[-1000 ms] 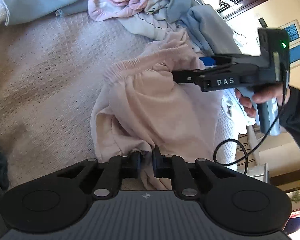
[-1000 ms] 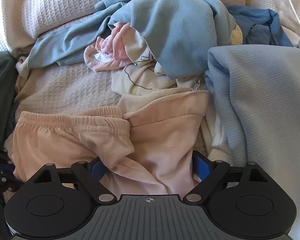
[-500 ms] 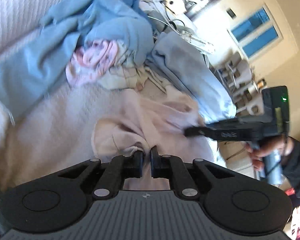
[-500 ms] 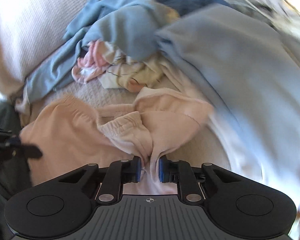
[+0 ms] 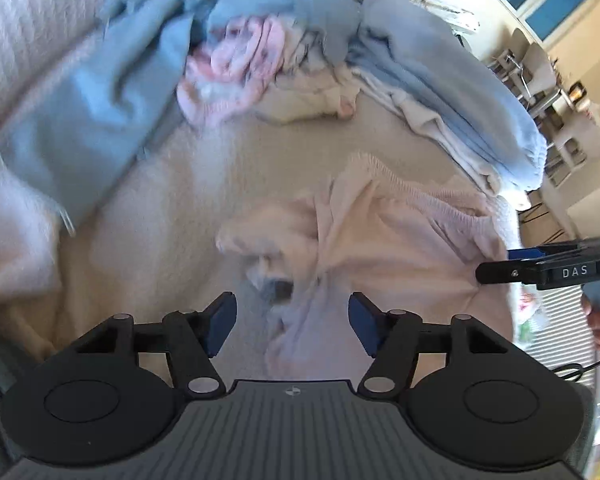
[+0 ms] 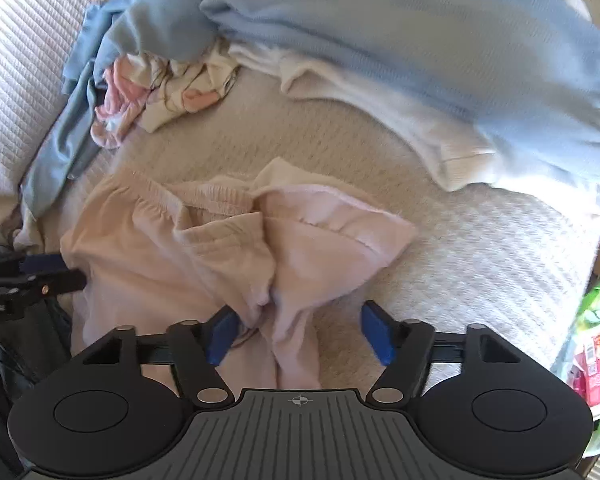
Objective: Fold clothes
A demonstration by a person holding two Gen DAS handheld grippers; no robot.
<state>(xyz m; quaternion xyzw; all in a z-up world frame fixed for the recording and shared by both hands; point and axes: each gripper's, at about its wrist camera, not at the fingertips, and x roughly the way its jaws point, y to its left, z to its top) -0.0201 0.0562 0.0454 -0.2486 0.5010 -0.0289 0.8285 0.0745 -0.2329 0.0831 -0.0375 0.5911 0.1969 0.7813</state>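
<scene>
Bed (image 6: 480,240), clothes, two grippers.
Blue blanket (image 6: 440,40) at far side; pink shorts (image 6: 204,248) rumpled on the bed's near middle; mixed pile (image 6: 148,92) beyond. Left gripper (image 5: 292,316) and right gripper (image 6: 296,332): jaws spread, released, over the shorts.

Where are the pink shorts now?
The pink shorts lie crumpled on the bed cover in front of both open grippers, below the blue clothes pile.
</scene>
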